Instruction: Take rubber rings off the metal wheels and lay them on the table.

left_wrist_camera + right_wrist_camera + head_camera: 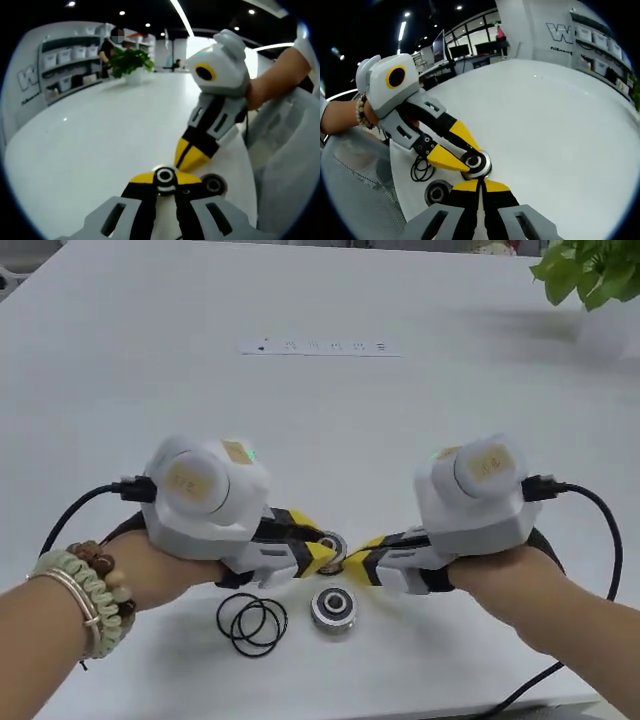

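Room: you work at a broad white table (150,360), with a leafy plant (590,275) at its far right corner and wall shelves (67,60) of bins beyond it.
Left gripper: your left gripper (322,548) points inward from the left, and its jaws are clamped on a metal wheel.
Held wheel: the held wheel (332,543) sits between those yellow tips, at the middle of the near table edge; your left gripper view shows it face-on (165,176). You cannot tell whether it rests on the table or hangs just above it.
Right gripper: your right gripper (356,562) points inward from the right, jaws together, tips right at the held wheel's rim (476,164). Whether they pinch a ring there is too small to tell.
Second wheel: a second wheel (332,608) lies flat on the table just nearer you than the two tips.
Loose rings: three or so black loose rubber rings (252,623) lie overlapping on the table, just left of the second wheel and under your left gripper.
Wrist: beaded bracelets (90,585) circle your left wrist.
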{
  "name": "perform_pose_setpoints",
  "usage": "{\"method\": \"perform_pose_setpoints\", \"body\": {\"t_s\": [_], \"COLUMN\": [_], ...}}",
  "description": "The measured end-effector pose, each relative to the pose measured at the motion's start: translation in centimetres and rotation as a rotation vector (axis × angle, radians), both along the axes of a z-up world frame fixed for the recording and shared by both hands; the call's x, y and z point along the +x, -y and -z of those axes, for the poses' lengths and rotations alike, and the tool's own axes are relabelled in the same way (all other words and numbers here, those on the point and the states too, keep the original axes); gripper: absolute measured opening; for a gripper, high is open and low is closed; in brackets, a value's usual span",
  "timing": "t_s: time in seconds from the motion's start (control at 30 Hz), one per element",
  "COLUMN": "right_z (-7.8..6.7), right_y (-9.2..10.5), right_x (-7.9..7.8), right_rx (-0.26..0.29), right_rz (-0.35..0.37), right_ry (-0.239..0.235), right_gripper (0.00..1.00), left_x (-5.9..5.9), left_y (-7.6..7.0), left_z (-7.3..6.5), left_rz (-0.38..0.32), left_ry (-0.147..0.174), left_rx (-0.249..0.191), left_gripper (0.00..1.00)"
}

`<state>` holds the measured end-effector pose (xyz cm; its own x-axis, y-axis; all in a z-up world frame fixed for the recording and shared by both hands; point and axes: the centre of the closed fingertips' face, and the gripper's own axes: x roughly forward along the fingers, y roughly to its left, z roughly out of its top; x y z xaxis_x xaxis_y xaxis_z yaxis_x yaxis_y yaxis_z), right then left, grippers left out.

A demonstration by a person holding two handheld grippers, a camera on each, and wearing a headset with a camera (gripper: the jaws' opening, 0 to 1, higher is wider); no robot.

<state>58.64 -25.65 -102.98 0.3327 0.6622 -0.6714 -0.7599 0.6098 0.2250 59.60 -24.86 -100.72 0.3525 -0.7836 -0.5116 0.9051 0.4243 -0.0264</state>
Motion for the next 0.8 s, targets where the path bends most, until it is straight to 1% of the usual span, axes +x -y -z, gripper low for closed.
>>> {"method": "perform_pose_setpoints", "body": {"t_s": [0.07,0.17,0.27,0.43,0.8], "right_z": [0.03,0.06,0.07,-0.08,-0.32], "right_y": [0.09,0.33,0.59,0.69,0.85], "right_x": [0.03,0.19,0.36,0.4,0.47], "right_rx": [0.024,0.043,0.056,0.071,0.097], "right_rz": [0.032,0.064,0.099,0.121,0.155], "right_ry": [-0.033,-0.059,-0.081,-0.094,-0.12], "right_gripper": [0.0,0.0,0.0,0.0,0.0], "left_x": [0.0,-0.09,-0.13,-0.08,-0.19], "left_y": [-0.02,0.03,0.07,0.07,0.1], "left_z": [0.0,0.01,0.0,0.02,-0.07], "left_rz": [-0.002,0.003,0.008,0.014,0.016], "left_ry": [0.002,0.016,0.02,0.03,0.035], "left_rx": [0.003,0.012,0.013,0.019,0.024], "left_gripper": [0.14,0.14,0.14,0.13,0.13]}}
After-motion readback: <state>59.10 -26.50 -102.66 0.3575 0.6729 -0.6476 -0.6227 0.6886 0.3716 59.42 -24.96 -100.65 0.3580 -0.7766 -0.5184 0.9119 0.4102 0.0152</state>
